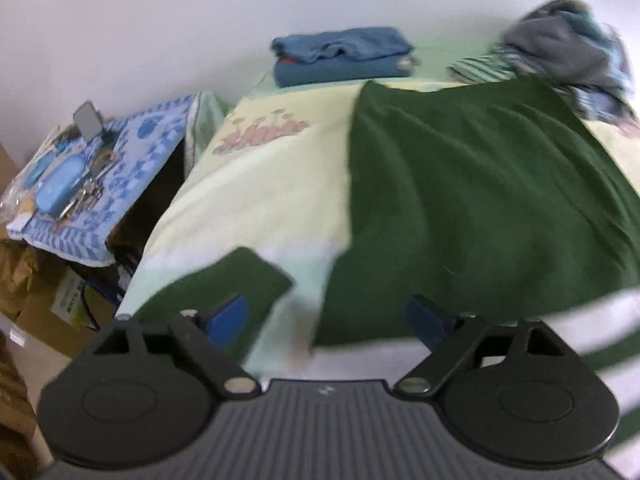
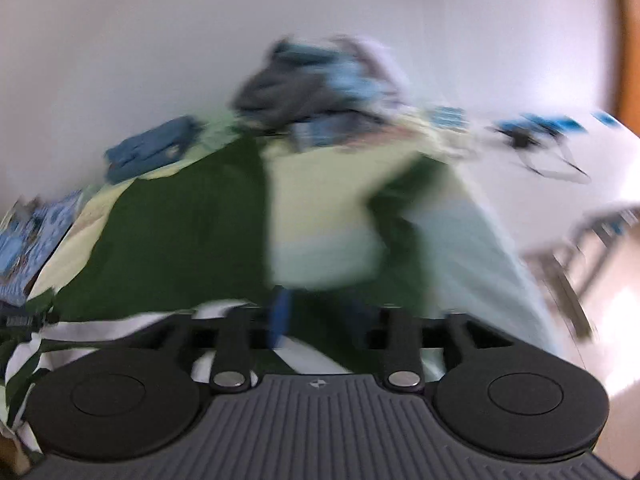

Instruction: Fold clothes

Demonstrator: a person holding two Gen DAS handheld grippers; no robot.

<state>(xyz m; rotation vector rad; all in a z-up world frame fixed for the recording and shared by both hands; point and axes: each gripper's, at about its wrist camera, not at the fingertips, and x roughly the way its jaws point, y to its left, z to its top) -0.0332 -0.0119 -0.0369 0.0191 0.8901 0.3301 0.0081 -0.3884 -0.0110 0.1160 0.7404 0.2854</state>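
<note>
A dark green garment (image 1: 472, 200) with white stripes at its hem (image 1: 592, 320) lies spread on the bed's pale yellow-green sheet (image 1: 260, 200). One green sleeve (image 1: 224, 284) lies apart at the lower left. My left gripper (image 1: 328, 320) hovers low over the near edge, jaws wide open, its left pad (image 1: 228, 316) over the sleeve and nothing gripped. The right wrist view is blurred: the green garment (image 2: 180, 240) and its other sleeve (image 2: 408, 208) lie ahead. My right gripper (image 2: 320, 320) stands partly open above the striped hem (image 2: 120, 328), with a gap between the pads.
A folded blue stack (image 1: 340, 56) and a loose pile of clothes (image 1: 568, 52) sit at the bed's far end against the wall. Left of the bed is a side table with a blue patterned cloth (image 1: 132, 168), keys and a case. A white table (image 2: 580, 152) stands right.
</note>
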